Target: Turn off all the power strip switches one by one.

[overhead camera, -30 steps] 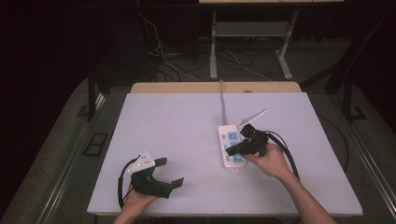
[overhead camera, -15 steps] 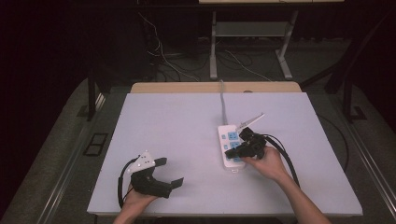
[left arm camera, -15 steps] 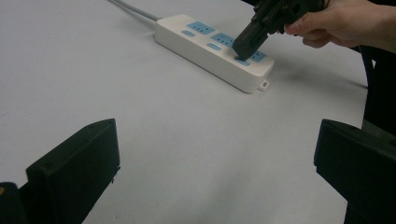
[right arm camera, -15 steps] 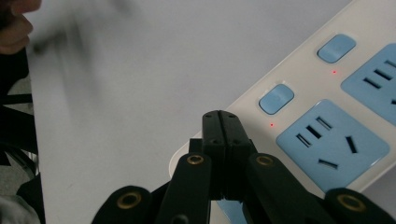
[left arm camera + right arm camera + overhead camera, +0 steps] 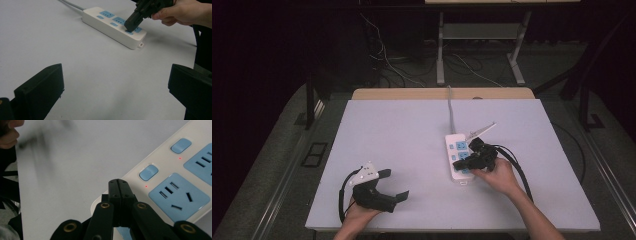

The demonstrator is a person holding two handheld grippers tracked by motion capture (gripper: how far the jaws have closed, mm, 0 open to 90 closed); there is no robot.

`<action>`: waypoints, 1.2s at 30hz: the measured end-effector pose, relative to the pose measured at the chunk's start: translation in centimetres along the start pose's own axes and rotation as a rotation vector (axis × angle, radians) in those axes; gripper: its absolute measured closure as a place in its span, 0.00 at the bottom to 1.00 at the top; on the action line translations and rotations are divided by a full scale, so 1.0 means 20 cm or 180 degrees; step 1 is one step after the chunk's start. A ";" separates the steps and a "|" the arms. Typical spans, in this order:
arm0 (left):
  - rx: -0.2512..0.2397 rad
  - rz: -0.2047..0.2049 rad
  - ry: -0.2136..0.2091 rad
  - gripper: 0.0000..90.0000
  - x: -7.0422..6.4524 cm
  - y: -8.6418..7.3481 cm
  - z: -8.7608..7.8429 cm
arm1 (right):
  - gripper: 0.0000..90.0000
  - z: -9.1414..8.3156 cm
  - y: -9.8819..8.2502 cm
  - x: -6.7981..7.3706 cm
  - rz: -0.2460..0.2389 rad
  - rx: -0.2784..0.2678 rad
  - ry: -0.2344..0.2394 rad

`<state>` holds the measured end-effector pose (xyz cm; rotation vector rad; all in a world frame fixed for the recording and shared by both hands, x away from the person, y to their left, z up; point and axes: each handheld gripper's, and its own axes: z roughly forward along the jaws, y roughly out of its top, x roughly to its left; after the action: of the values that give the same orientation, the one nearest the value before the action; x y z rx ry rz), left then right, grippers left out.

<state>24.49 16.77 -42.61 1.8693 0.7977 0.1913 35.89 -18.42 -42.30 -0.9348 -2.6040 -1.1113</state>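
Right gripper [image 5: 460, 164] — jaws pressed together, tip on the white plastic power strip with blue sockets [image 5: 458, 156]. Left gripper [image 5: 394, 184] — jaws wide apart, holding nothing, low over the pale grey table [image 5: 402, 130].

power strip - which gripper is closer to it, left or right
Right. The right gripper is shut, tips down on the power strip; the left gripper rests open, well off toward the table's near-left corner.

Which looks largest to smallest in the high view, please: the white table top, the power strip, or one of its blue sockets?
1. White table top.
2. Power strip, resting on it.
3. Blue socket, one small patch of the strip's face.
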 end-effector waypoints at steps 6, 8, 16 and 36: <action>0.0005 0.0003 0.0003 0.00 0.00 0.00 0.00 | 1.00 0.00 -0.01 0.00 -0.0008 -0.0050 0.0027; 0.0006 0.0006 0.0000 0.00 0.00 0.00 0.00 | 1.00 0.00 -0.01 0.00 -0.0043 -0.0052 0.0009; 0.0012 0.0028 -0.0005 0.00 -0.01 0.00 0.00 | 1.00 0.01 -0.01 0.01 -0.0121 -0.0026 -0.0072; -0.0001 0.0006 0.0005 0.00 0.01 0.00 -0.01 | 1.00 0.00 0.00 0.05 -0.0278 0.0014 -0.0223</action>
<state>24.58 17.00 -42.62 1.8698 0.7970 0.1943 35.00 -17.90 -42.02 -0.8822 -2.7264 -1.1123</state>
